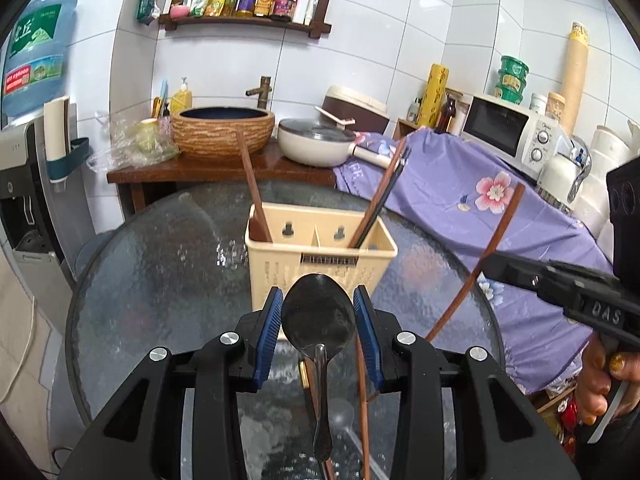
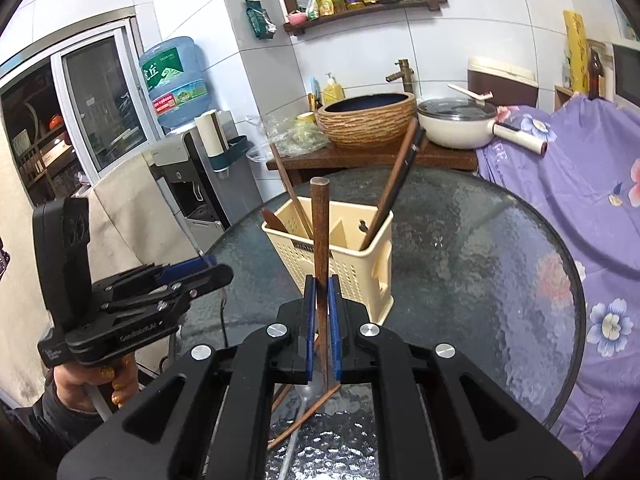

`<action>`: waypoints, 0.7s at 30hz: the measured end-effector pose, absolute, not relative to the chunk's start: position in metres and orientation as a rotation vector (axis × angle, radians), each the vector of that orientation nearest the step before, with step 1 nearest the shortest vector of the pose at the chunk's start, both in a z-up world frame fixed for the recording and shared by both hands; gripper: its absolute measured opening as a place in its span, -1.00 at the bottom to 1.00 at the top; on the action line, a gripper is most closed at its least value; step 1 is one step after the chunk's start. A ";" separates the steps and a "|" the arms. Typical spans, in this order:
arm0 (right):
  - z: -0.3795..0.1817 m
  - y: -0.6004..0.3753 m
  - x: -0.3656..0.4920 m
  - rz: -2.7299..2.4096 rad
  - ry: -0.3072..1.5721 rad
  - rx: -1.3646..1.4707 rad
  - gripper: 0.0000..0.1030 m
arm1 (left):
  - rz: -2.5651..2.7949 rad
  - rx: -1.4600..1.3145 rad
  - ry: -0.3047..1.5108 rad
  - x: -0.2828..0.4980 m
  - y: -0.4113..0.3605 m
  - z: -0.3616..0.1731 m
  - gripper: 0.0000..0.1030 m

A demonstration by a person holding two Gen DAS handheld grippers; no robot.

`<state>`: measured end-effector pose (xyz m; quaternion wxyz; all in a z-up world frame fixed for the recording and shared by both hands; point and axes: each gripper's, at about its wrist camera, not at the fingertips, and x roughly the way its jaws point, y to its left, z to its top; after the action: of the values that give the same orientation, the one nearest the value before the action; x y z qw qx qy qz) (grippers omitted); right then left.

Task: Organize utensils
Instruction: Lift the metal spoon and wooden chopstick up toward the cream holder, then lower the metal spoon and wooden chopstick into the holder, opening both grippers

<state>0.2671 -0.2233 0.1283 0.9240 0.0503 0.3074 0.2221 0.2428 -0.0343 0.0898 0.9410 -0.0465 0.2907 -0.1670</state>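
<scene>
A cream utensil holder (image 1: 320,258) stands on the round glass table (image 1: 160,260); it also shows in the right wrist view (image 2: 344,256), with wooden utensils leaning in its compartments. My left gripper (image 1: 318,320) is open, its blue pads either side of a dark metal spoon (image 1: 319,320) lying on the table. Brown chopsticks (image 1: 362,396) lie beside the spoon. My right gripper (image 2: 320,320) is shut on a brown chopstick (image 2: 320,232), held upright in front of the holder. In the left wrist view the right gripper (image 1: 492,266) holds that chopstick (image 1: 500,232) at the right.
A woven basin (image 1: 224,130) and a white pan (image 1: 316,140) sit on a wooden stand behind the table. A purple flowered cloth (image 1: 460,200) covers the counter at right, with a microwave (image 1: 508,132). A water dispenser (image 2: 180,152) stands at left.
</scene>
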 end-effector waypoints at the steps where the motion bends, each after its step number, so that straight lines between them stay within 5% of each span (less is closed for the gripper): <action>1: 0.132 -0.222 0.268 0.456 0.626 0.097 -0.86 | -0.339 -0.103 0.587 0.246 -0.033 0.095 -0.31; 21: 0.243 -0.217 0.297 0.410 0.378 0.133 -0.86 | -0.215 -0.271 0.333 0.324 -0.020 0.188 -0.31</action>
<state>0.2972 -0.2171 0.2426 0.9592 0.0657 0.1862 0.2022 0.3236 -0.0204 0.1883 0.9714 -0.1342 0.1647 -0.1064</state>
